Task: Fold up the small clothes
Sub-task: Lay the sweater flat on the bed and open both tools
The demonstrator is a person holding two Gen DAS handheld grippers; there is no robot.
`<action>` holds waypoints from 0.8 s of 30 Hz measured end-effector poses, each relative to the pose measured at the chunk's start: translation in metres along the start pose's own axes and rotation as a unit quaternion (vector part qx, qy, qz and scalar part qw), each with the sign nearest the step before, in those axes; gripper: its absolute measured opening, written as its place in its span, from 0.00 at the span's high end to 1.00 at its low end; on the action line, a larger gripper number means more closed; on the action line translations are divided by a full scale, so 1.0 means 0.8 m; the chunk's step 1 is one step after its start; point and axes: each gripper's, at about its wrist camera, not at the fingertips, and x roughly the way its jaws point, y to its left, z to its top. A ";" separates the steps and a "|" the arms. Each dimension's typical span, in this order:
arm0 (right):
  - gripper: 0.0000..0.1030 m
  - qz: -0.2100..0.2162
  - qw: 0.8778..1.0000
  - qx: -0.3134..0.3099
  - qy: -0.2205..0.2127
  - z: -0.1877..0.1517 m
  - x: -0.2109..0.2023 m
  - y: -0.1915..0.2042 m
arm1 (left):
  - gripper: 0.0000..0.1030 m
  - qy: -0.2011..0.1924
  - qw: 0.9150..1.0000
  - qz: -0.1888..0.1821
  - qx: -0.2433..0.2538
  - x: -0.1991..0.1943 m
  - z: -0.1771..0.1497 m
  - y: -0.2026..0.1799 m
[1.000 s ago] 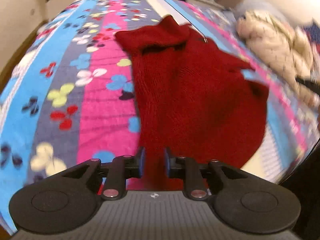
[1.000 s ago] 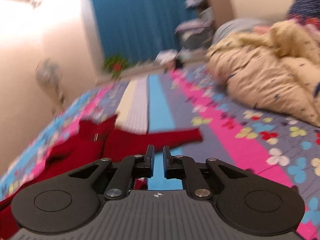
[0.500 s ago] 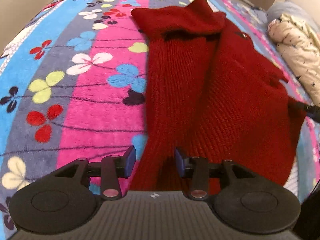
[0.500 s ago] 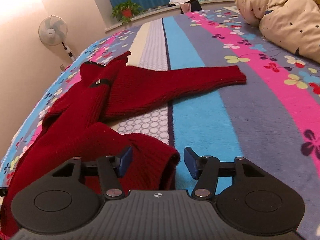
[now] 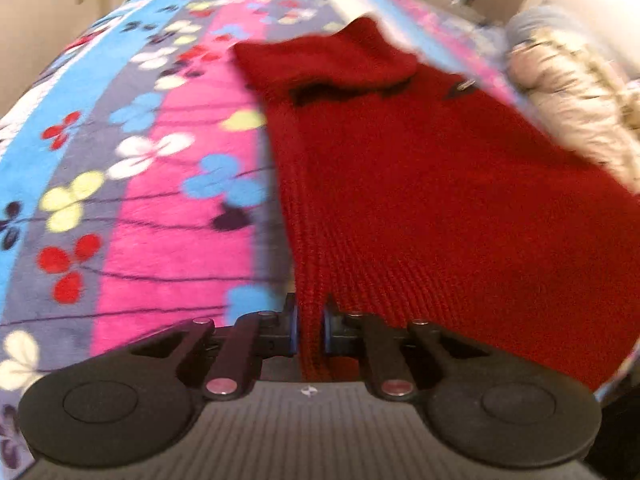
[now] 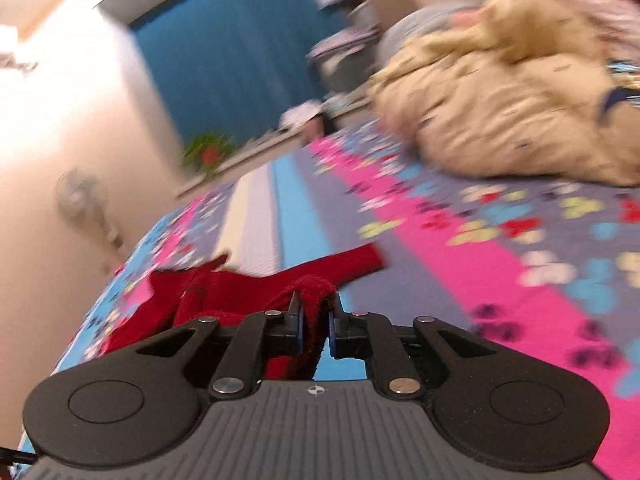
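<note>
You see flowered striped blanket [image 5: 168, 216], beige quilt [image 6: 500, 120] heaped on it, blue curtain [image 6: 240, 52], fan [image 6: 82, 200], potted plant [image 6: 208, 154].

The red knitted sweater [image 5: 420, 184] lies spread on the bed, collar at the far end, near hem lifted.

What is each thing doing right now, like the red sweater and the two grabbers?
Red knitted sweater: spread on the flowery striped blanket, its near hem pinched at two spots.
Left gripper: just closed, fingers clamped on hem.
Right gripper: just closed, fingers clamped on bunched edge.
Cream patterned quilt: crumpled heap.
</note>
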 end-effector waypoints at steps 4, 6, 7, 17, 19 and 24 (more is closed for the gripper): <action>0.90 -0.064 0.992 0.014 0.112 -0.043 -0.008 -0.037 | 0.88 0.035 0.998 0.046 0.031 0.011 -0.011 -0.008; 0.89 -0.080 0.974 0.026 0.212 -0.078 0.016 -0.056 | 0.88 0.052 0.996 0.064 0.019 0.017 -0.012 0.002; 0.88 -0.079 0.965 0.024 0.249 -0.090 0.027 -0.061 | 0.88 0.056 0.997 0.060 0.006 0.018 -0.011 0.007; 0.62 -0.094 0.992 -0.004 0.084 -0.021 0.019 -0.032 | 0.62 -0.054 0.993 0.103 0.021 -0.010 0.006 -0.014; 0.61 -0.056 0.996 -0.009 0.067 -0.005 0.031 -0.023 | 0.62 -0.081 0.993 0.081 0.008 -0.016 0.016 -0.018; 0.61 0.004 0.996 0.006 0.090 0.012 0.103 -0.014 | 0.62 -0.073 0.996 0.036 0.026 0.005 0.029 -0.054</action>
